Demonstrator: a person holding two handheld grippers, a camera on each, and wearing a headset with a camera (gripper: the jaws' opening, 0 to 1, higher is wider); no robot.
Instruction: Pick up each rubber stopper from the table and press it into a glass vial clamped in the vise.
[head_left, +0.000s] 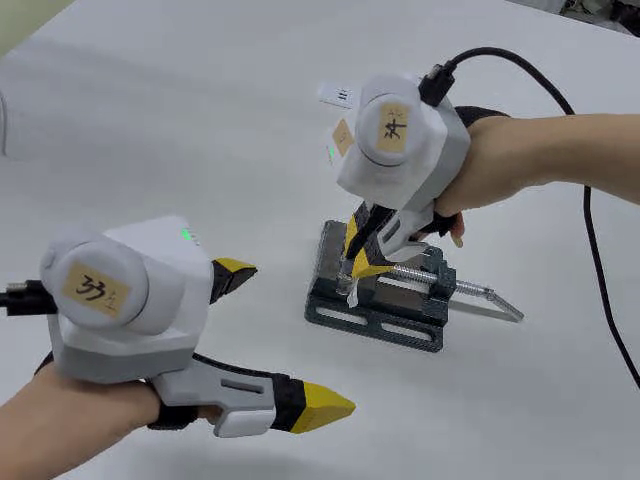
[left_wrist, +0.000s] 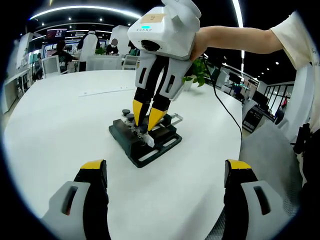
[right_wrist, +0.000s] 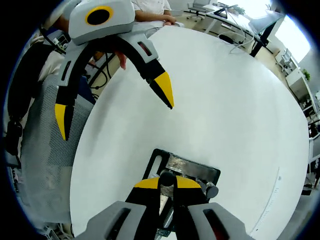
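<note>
- Rubber stopper (right_wrist: 167, 176): dark and round, pinched between the tips of the right claw (left_wrist: 143, 125), directly over the vise (head_left: 372, 322) that sits on the white bench (head_left: 150, 120).
- A pale glass vial (right_wrist: 162, 201) appears to stand under it in the vise. The claw tips hide the joint, so I cannot tell whether the stopper touches the vial's mouth.
- The left claw (left_wrist: 166, 165) is spread wide and holds nothing. It hovers over the bench, well apart from the vise.
- Two vials with dark tops (left_wrist: 131, 118) stand in the vise just beside the right claw's tips, so those look done.
- The step in hand is probably seating this stopper.
- Risk: if the press is off the vial's axis, the stopper may cock and jam on one side of the rim, or tip the vial in the vise.
- Risk: pushing too hard on a crooked stopper could chip or crack the glass.
- Risk: the claw tips come down close to the neighbouring vials and could knock them.
- Risk: a round rubber piece held at the tips may squirm out sideways under load.
</note>
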